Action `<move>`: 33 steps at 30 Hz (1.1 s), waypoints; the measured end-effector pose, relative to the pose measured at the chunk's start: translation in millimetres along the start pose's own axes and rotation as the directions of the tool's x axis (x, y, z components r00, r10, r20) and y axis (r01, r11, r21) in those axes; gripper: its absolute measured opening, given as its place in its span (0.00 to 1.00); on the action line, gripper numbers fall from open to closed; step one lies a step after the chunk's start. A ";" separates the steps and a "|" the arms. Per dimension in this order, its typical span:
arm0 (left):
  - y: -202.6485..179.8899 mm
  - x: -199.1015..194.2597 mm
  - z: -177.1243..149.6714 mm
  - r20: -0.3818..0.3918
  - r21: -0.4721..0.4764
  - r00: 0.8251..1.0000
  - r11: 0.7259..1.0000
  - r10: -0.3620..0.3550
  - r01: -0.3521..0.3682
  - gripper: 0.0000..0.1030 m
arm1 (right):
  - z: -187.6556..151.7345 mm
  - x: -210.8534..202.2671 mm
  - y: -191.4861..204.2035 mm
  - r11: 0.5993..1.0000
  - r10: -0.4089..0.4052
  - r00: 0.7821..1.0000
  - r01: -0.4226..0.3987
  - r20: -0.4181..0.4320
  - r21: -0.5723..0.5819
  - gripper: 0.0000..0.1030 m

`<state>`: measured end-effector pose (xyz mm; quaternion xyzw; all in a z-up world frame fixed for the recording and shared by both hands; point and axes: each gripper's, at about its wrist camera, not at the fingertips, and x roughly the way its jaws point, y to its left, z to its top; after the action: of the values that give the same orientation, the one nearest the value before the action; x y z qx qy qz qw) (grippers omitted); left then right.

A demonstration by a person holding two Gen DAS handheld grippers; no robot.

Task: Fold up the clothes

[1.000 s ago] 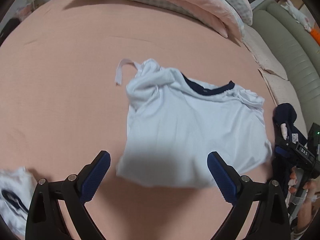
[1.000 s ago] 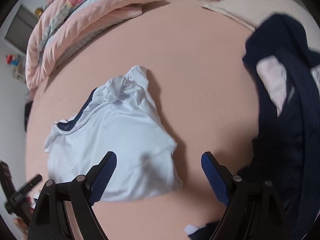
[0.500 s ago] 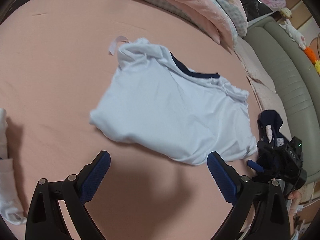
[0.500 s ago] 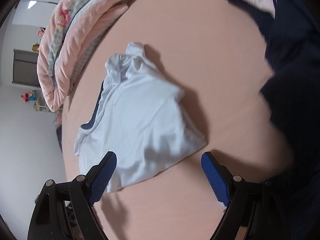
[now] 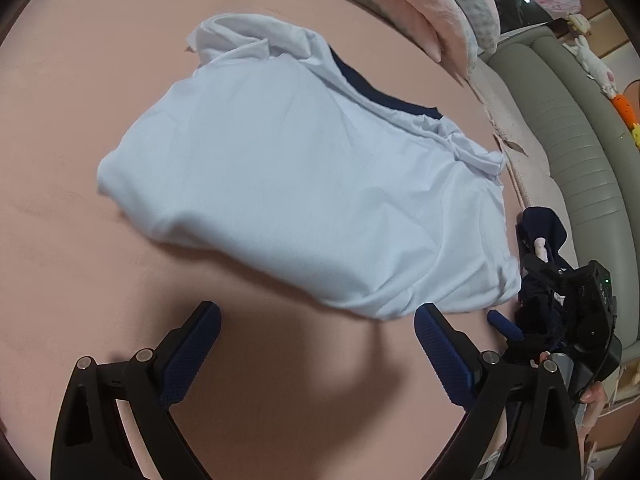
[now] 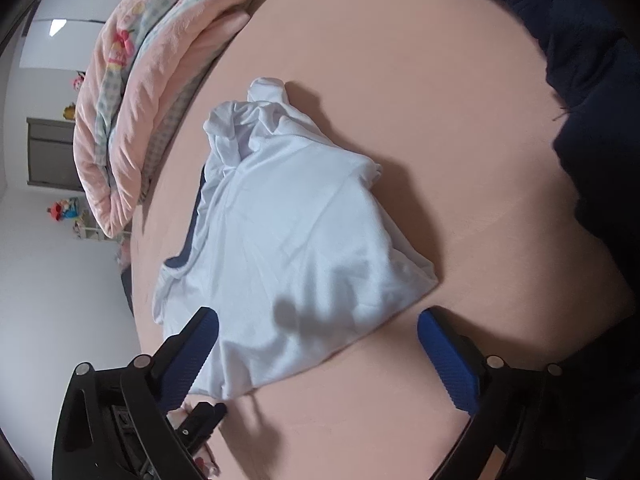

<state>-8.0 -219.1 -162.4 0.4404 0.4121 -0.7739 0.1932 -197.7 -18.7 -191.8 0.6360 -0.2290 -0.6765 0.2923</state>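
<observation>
Nearest, left gripper point(image 5: 316, 330) released, fingers wide, nothing between. Right gripper point(image 6: 318, 334) opening, hem of the white cotton T-shirt with navy collar point(image 6: 288, 240) lying between its fingers, untouched. T-shirt crumpled mid pink bed sheet point(image 5: 80, 80), toward 12 o'clock. Risk: pinching sheet with hem, or one layer only, dragging the bunched sleeves. Beyond, at 1 o'clock, folded pink quilt point(image 5: 420, 4).
</observation>
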 end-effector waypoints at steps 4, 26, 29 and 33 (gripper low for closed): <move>0.3 3.5 9.1 -0.004 -0.009 1.000 1.000 -0.015 0.015 0.96 | 4.4 6.4 6.2 1.000 0.014 1.000 -0.014 0.005 -0.010 0.99; 16.2 13.5 47.1 0.030 -0.142 0.991 0.981 -0.127 0.130 0.96 | 32.3 17.6 -17.9 0.944 0.274 0.959 -0.283 0.073 0.170 1.00; 22.6 14.2 44.1 0.060 -0.167 0.984 0.970 -0.167 0.175 0.99 | 29.4 15.1 -24.3 0.940 0.264 0.958 -0.282 0.113 0.193 0.90; 32.7 12.3 41.8 0.091 -0.194 0.968 0.949 -0.234 0.248 0.99 | 28.8 14.7 -24.5 0.950 0.221 0.969 -0.238 0.107 0.199 0.83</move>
<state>-14.8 -271.3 -176.6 0.3386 0.5332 -0.7597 0.1548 -229.1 -12.8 -216.7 0.6035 -0.3839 -0.6358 0.2901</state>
